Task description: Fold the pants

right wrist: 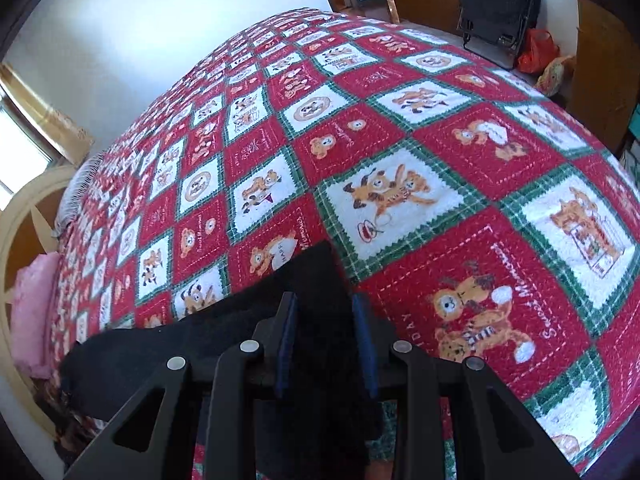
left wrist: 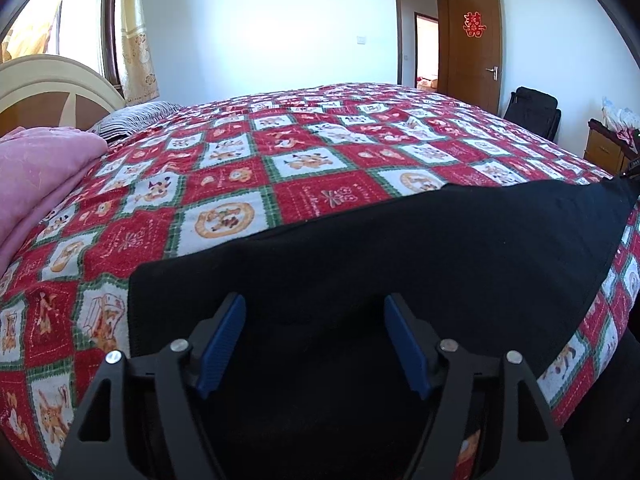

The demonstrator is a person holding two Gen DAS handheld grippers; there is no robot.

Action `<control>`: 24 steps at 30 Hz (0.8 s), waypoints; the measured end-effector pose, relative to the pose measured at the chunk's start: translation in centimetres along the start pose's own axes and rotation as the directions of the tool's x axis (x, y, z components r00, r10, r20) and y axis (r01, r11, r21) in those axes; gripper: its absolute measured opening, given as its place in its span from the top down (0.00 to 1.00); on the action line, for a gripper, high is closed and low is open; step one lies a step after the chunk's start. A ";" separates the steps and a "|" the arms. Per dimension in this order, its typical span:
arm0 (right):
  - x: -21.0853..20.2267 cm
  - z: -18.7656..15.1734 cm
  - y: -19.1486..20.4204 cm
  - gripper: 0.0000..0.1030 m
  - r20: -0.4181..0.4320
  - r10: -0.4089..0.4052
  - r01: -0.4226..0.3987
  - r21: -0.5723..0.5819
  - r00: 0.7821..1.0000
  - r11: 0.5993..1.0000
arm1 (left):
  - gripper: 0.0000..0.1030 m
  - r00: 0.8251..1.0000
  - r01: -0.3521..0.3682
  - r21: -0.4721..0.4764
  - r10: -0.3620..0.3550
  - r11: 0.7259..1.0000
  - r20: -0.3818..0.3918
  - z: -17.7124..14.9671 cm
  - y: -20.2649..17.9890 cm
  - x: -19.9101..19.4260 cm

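At 6 o'clock in your left wrist view, the left tongs stand wide, blue pads well apart, nothing between them. They sit low over the black pants; contact with the cloth cannot be told. The pants lie flat on the near part of the bed, running from 7 o'clock out to 3 o'clock, where the cloth reaches the frame edge.

Right wrist view: your right tongs are narrower, pads parallel, with black pants cloth lying in the gap and a pointed end sticking out toward 12 o'clock. Whether the pads actually pinch the cloth, I cannot tell. The rest of the garment trails off toward 8 o'clock.

Under the pants: red, white and green bear-print bedspread, covering the bed. A folded pink blanket lies at 9 o'clock, a striped pillow just beyond it at 10 o'clock. A brown door stands open at 1 o'clock.
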State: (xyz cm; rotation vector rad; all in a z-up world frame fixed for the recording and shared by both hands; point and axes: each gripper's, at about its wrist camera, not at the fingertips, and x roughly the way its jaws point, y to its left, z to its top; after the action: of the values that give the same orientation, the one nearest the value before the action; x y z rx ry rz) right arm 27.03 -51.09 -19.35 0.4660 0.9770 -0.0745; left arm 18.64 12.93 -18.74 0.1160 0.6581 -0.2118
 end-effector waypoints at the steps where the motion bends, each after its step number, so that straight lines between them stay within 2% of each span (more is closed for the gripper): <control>1: -0.2 0.1 0.2 0.90 0.011 0.003 -0.003 -0.010 1.000 1.000 | 0.27 1.000 0.000 -0.001 0.000 1.000 0.002 0.0 0.0 0.0; 7: -3.0 1.9 2.9 0.92 0.149 -0.012 0.026 -0.098 0.989 0.995 | 0.27 1.000 0.002 -0.008 -0.002 1.000 0.019 -0.2 0.2 -0.1; 9: -3.1 2.4 3.5 0.92 0.170 -0.032 0.051 -0.109 0.985 0.993 | 0.27 1.000 0.000 -0.011 0.000 1.000 0.026 -0.3 0.1 -0.1; 13: -1.1 2.6 3.4 0.92 0.149 -0.116 0.134 -0.120 0.982 0.984 | 0.27 0.999 -0.010 -0.016 0.010 1.000 0.046 -0.6 0.1 -0.2; 16: 0.9 2.3 2.4 0.90 0.101 -0.149 0.161 -0.120 0.984 0.980 | 0.27 0.999 -0.018 -0.018 0.019 1.000 0.051 -0.6 0.1 -0.4; 17: 1.0 2.0 2.2 0.87 0.096 -0.163 0.174 -0.122 0.982 0.977 | 0.27 0.998 -0.018 -0.019 0.019 1.000 0.053 -0.7 0.2 -0.5; 18: 0.8 1.7 2.0 0.78 0.095 -0.182 0.193 -0.119 0.979 0.974 | 0.27 0.998 -0.018 -0.019 0.019 1.000 0.053 -0.7 0.2 -0.5; 19: 0.5 1.4 1.9 0.73 0.102 -0.188 0.200 -0.113 0.977 0.973 | 0.27 0.998 -0.017 -0.019 0.018 1.000 0.054 -0.8 0.2 -0.6; 21: -1.2 0.5 1.4 0.52 0.130 -0.171 0.183 -0.087 0.977 0.979 | 0.27 0.998 -0.017 -0.016 0.018 1.000 0.058 -1.0 0.3 -0.7; 24: -4.3 -1.3 0.9 0.52 0.177 -0.132 0.144 -0.054 0.975 0.988 | 0.27 0.998 -0.019 -0.017 0.020 1.000 0.065 -1.1 0.3 -0.9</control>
State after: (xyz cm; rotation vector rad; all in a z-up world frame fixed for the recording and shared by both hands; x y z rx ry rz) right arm 23.82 -50.37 -16.16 0.3239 0.8377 -0.2037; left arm 17.38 13.53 -19.02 0.0990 0.5940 -0.1903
